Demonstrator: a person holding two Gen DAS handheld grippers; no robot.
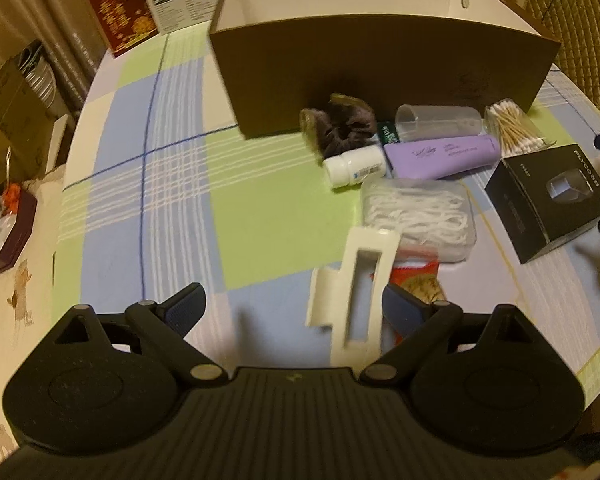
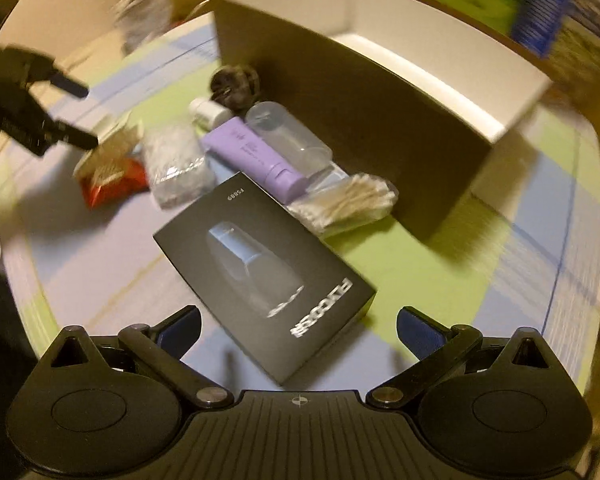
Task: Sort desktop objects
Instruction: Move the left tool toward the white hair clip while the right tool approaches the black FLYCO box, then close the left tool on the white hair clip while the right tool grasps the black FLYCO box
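Claws (image 1: pixel 296 312) spread; brown box (image 1: pixel 380 92) empty.

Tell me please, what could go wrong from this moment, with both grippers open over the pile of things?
1. The left gripper is open around the white plastic holder, which lies partly on the red packet; closing may pinch or drag both.
2. The right gripper hovers open over the black box, which looks wide for its fingers, so it may slip.
3. The cotton swabs lie close to that box; moving it could push them.
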